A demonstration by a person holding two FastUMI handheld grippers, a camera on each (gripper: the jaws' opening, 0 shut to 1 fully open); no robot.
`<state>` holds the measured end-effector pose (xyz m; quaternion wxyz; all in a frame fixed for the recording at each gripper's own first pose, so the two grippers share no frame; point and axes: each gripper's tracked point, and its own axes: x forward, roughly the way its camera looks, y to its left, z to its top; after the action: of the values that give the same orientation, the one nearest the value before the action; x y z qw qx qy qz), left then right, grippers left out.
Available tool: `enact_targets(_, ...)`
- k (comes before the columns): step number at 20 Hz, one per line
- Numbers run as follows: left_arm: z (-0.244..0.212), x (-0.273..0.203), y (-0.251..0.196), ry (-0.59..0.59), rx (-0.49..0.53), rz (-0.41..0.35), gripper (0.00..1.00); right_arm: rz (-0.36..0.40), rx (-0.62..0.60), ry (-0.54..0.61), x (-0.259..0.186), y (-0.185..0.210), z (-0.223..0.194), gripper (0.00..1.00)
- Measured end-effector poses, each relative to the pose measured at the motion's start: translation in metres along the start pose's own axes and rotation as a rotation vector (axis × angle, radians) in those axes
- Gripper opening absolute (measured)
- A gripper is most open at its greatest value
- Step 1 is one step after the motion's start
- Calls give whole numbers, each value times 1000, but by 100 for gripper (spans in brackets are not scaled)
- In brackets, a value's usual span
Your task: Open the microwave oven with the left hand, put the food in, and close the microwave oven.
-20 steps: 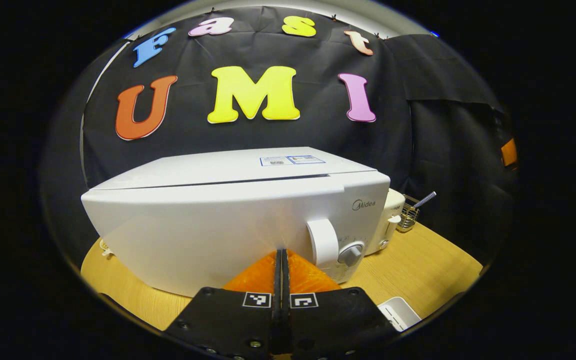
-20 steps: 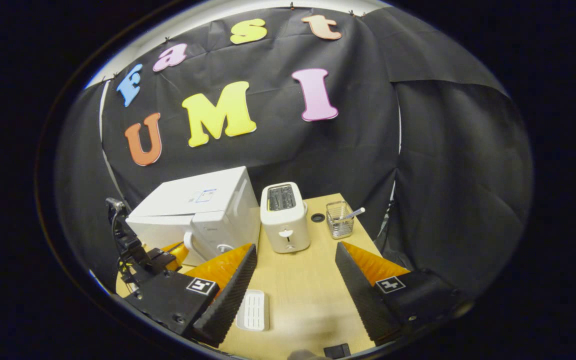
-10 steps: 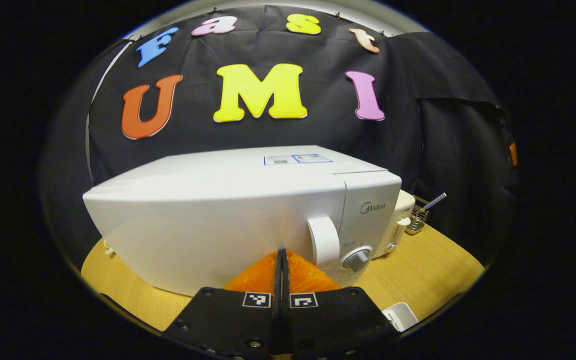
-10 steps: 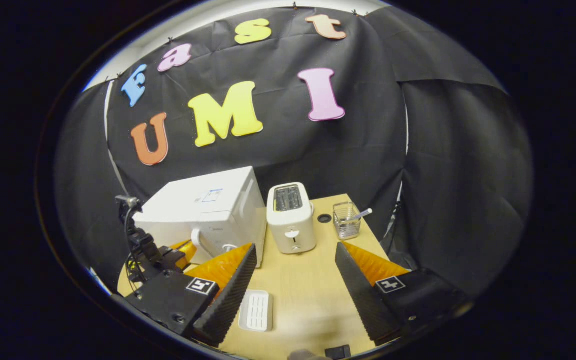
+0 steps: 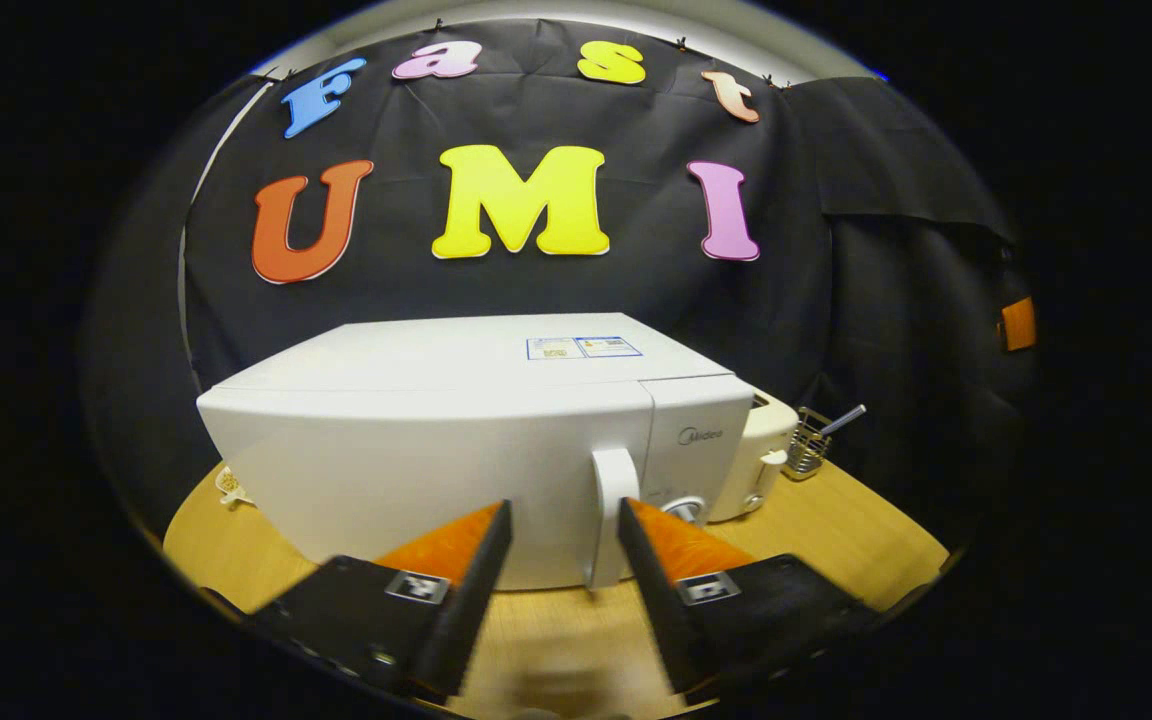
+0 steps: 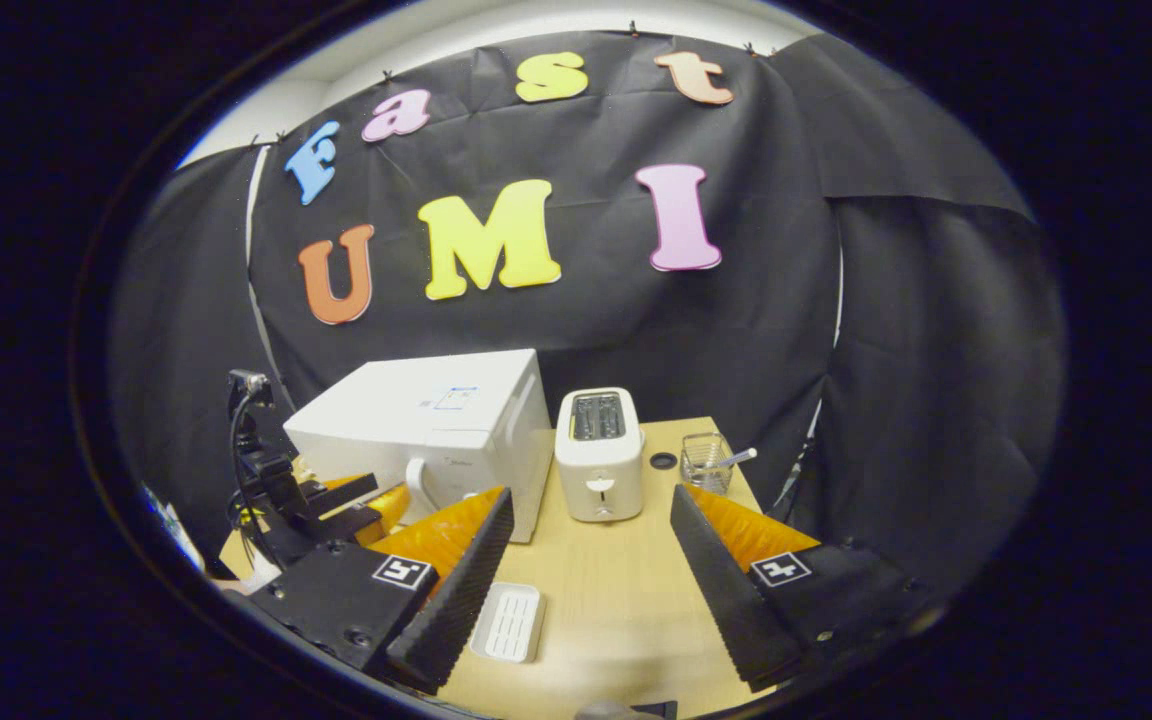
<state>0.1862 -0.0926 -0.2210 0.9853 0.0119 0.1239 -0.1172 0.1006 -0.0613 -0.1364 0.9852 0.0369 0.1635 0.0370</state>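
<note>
My left gripper hangs with its fingers spread apart and nothing between them, just in front of the white microwave oven, whose door is closed. The oven's upright door handle stands just beyond the gap, toward my right finger. My right gripper is spread wide and holds nothing, well back from the microwave oven. Right of the oven stands a white toaster, and in front of it a small white ribbed tray lies on the wooden table.
</note>
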Motion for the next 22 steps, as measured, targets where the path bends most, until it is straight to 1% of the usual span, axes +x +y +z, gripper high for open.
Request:
enact_targets(1, 7, -12, 5, -14, 22, 28, 96, 17, -10, -9, -3, 3, 2, 100)
enact_targets(4, 30, -53, 15, -52, 63, 108, 95, 53, -51, -46, -15, 13, 13, 100)
enact_targets(6, 49, -84, 20, -85, 66, 142, 95, 62, -62, -80, -27, 20, 22, 100)
enact_targets(8, 65, -119, 22, -97, 52, 153, 95, 51, -65, -114, -43, 28, 29, 100)
enact_targets(10, 88, -155, 18, -132, 31, 130, 95, 11, -65, -156, -63, 33, 39, 100)
enact_targets(11, 98, -175, 20, -146, 32, 126, 95, 3, -54, -175, -75, 40, 42, 100)
enact_targets(14, 128, -224, 24, -189, 59, 107, 95, -27, -35, -223, -109, 55, 53, 100)
enact_targets(16, 141, -249, 25, -189, 31, 89, 95, -56, -36, -258, -131, 63, 62, 100)
enact_targets(17, 146, -260, 25, -191, 9, 79, 95, -70, -41, -271, -141, 67, 65, 90)
enact_targets(18, 152, -270, 25, -194, -9, 66, 95, -84, -45, -292, -153, 70, 71, 100)
enact_targets(20, 165, -288, 30, -221, -20, 53, 95, -97, -52, -320, -168, 78, 79, 100)
enact_targets(22, 168, -298, 50, -222, -11, 115, 95, -91, -54, -330, -178, 88, 83, 100)
